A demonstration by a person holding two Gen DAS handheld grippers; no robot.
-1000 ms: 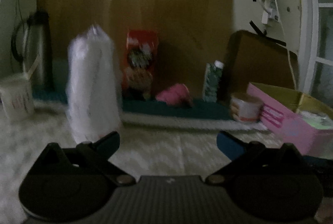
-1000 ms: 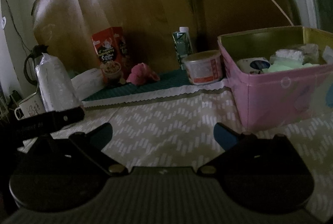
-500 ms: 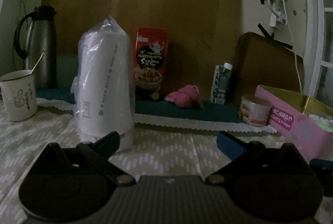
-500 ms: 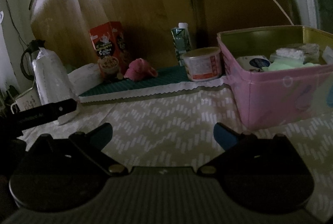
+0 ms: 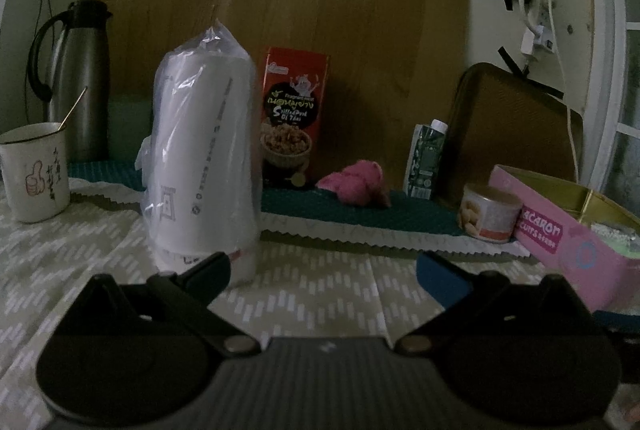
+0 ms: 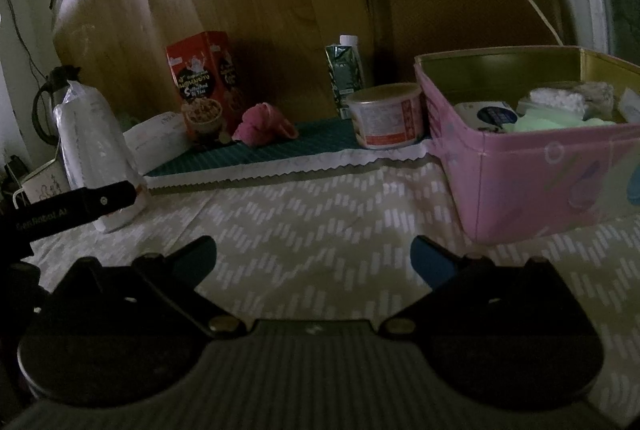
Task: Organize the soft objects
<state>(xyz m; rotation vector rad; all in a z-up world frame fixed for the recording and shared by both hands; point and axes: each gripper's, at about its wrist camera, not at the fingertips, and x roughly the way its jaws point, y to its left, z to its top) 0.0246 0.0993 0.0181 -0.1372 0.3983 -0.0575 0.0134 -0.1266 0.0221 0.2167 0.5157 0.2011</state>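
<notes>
A pink soft toy lies on the green mat at the back; it also shows in the right wrist view. A pink tin box holding several soft items stands at the right, and its corner shows in the left wrist view. A white roll in a plastic bag stands upright just ahead of my left gripper's left finger. My left gripper is open and empty. My right gripper is open and empty over the tablecloth, left of the box.
A red snack box, a green carton, a round can, a mug with a spoon and a steel thermos stand along the back. A white packet lies behind the roll.
The left gripper's view swung right and steadied, so the bagged roll now stands sharp and closer. The right gripper shifted slightly. Both stayed open.
</notes>
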